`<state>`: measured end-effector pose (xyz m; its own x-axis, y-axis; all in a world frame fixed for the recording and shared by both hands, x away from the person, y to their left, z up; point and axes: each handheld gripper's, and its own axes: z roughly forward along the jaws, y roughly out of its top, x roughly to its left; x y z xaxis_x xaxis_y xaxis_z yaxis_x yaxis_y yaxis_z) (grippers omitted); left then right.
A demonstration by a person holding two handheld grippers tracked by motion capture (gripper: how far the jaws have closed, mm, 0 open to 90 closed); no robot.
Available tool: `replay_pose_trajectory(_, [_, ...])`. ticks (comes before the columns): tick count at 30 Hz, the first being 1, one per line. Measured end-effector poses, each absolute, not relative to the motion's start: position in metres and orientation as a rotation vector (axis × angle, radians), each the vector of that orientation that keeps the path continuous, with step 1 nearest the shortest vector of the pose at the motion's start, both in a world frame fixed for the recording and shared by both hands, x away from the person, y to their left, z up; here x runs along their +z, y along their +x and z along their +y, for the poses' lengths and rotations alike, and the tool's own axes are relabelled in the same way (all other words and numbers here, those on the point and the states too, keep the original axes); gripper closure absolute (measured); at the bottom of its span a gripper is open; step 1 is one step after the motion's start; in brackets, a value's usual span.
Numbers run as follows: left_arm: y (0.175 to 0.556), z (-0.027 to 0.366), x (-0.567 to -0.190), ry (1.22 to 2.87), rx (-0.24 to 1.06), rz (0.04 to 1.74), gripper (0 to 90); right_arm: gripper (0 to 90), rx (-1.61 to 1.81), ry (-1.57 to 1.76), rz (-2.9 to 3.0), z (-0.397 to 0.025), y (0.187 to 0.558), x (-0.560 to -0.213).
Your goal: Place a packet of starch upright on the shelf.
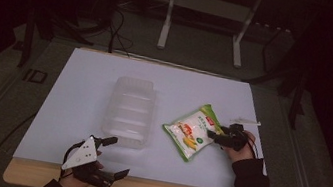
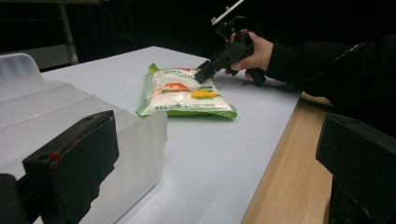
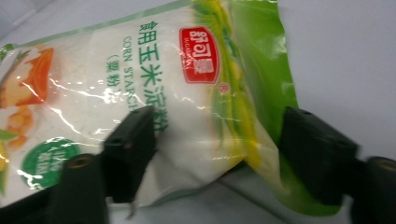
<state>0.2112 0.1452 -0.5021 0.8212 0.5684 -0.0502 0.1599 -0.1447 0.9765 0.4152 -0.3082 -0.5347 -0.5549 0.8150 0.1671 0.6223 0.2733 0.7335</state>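
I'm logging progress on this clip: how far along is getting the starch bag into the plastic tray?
Done: nothing packed; the tray holds nothing. In hand: the right claw is open with its jaws astride a corner of the bag, which lies flat on the white sheet. The left claw waits open by the tray's near end. Left: grip, lift and place the bag, probably in the tray.
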Motion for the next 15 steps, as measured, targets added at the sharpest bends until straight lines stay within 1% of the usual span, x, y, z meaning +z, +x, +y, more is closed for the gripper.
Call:
replay_pose_trajectory(4, [0.211,0.145,-0.502,1.712,0.389,0.568,0.0,46.5,1.099,1.355,2.305,-0.302,0.414,-0.530])
replay_pose_trajectory(5, [0.211,0.145,-0.502,1.713,0.389,0.567,0.0,51.9,1.087,1.365,2.297,-0.301,0.414,-0.529])
replay_pose_trajectory(6, [0.211,0.144,-0.502,1.713,0.389,0.567,0.0,54.8,1.084,1.378,2.293,-0.301,0.414,-0.528])
replay_pose_trajectory(7, [0.211,0.144,-0.502,1.713,0.389,0.567,0.0,54.8,1.084,1.378,2.293,-0.301,0.414,-0.528])
replay_pose_trajectory(8, [0.211,0.144,-0.502,1.713,0.390,0.566,0.0,56.8,1.086,1.394,2.284,-0.302,0.414,-0.527])
replay_pose_trajectory(9, [0.211,0.144,-0.502,1.712,0.390,0.567,0.0,72.3,1.057,1.385,2.283,-0.301,0.414,-0.524])
replay_pose_trajectory(12, [0.212,0.144,-0.502,1.714,0.389,0.568,0.0,80.5,1.018,1.376,2.305,-0.296,0.414,-0.519])
replay_pose_trajectory(15, [0.211,0.144,-0.502,1.716,0.392,0.565,0.0,82.6,0.956,1.344,2.317,-0.290,0.415,-0.515])
